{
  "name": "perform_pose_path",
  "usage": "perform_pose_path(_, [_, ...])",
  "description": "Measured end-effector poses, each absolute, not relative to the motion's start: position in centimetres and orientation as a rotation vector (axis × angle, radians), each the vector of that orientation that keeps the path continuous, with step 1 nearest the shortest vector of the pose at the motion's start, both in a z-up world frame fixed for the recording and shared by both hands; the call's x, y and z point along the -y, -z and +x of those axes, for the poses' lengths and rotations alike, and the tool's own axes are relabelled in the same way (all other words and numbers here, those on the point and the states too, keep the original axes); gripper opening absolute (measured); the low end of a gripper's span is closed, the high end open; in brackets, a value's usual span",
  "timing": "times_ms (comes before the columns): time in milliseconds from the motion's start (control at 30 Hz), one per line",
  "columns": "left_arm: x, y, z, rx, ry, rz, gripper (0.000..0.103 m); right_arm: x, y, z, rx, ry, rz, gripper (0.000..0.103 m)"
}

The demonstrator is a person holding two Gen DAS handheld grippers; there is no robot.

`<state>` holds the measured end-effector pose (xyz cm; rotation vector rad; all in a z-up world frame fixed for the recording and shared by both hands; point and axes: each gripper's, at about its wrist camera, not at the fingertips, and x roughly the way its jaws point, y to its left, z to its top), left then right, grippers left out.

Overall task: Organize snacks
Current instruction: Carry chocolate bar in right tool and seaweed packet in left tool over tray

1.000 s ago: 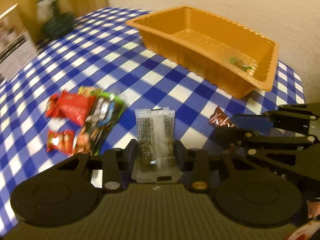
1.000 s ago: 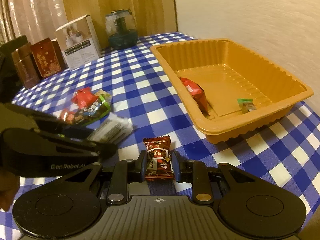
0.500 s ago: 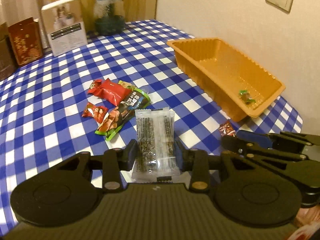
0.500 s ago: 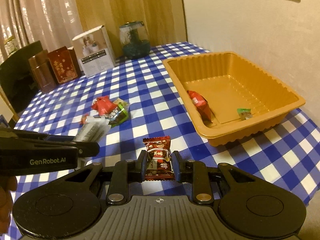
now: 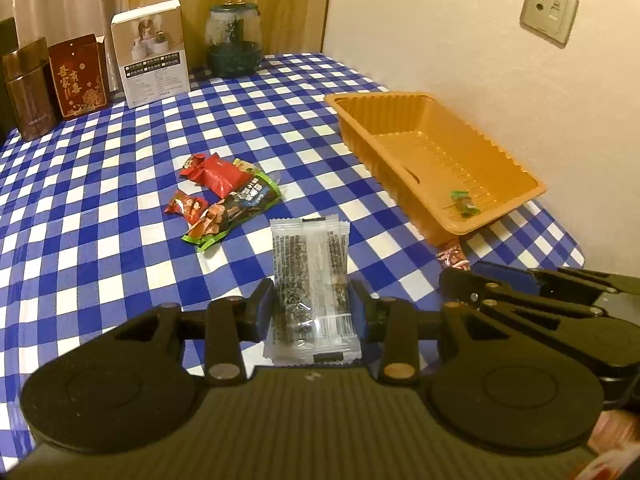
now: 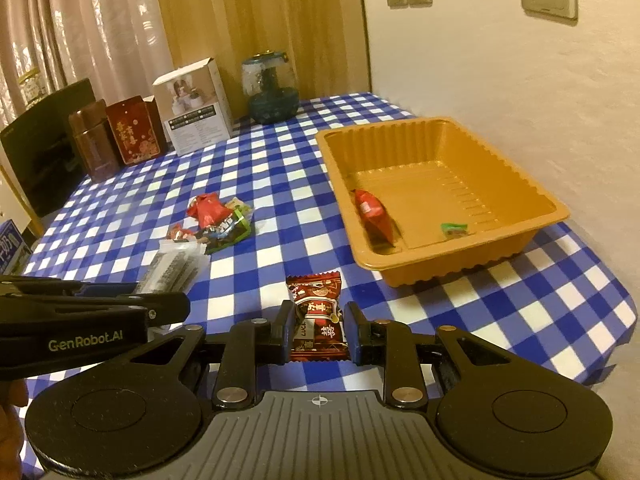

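My left gripper (image 5: 312,304) is shut on a clear packet of dark seaweed snack (image 5: 310,280), held above the checked tablecloth. My right gripper (image 6: 316,322) is shut on a dark red candy packet (image 6: 318,316). The orange tray (image 6: 516,168) stands to the right by the wall and holds a red packet (image 6: 372,214) and a small green candy (image 6: 454,229). The tray also shows in the left wrist view (image 5: 516,172). A pile of loose snacks (image 5: 224,196) lies on the cloth left of the tray; it also shows in the right wrist view (image 6: 218,220).
At the back stand a white box (image 5: 150,52), a red box (image 5: 80,76), a brown tin (image 5: 28,92) and a glass jar (image 5: 234,42). The table edge runs close behind and right of the tray. Each gripper appears at the side of the other's view.
Both grippers have risen and drawn back from the table with their packets still held. The tray and the snack pile now look farther away.
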<state>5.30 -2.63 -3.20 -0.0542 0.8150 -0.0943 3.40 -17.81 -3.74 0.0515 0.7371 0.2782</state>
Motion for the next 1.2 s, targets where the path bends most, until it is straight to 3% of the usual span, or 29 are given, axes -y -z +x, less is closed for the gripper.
perform_pose_path(667, [7.8, 0.1, 6.4, -0.770, 0.177, -0.040, 0.036, 23.0, 0.6, 3.3, -0.685, -0.217, 0.075, 0.027])
perform_pose_path(1200, [13.8, -0.3, 12.8, -0.753, 0.253, -0.043, 0.036, 30.0, -1.1, 10.8, -0.617, -0.122, 0.147, 0.027])
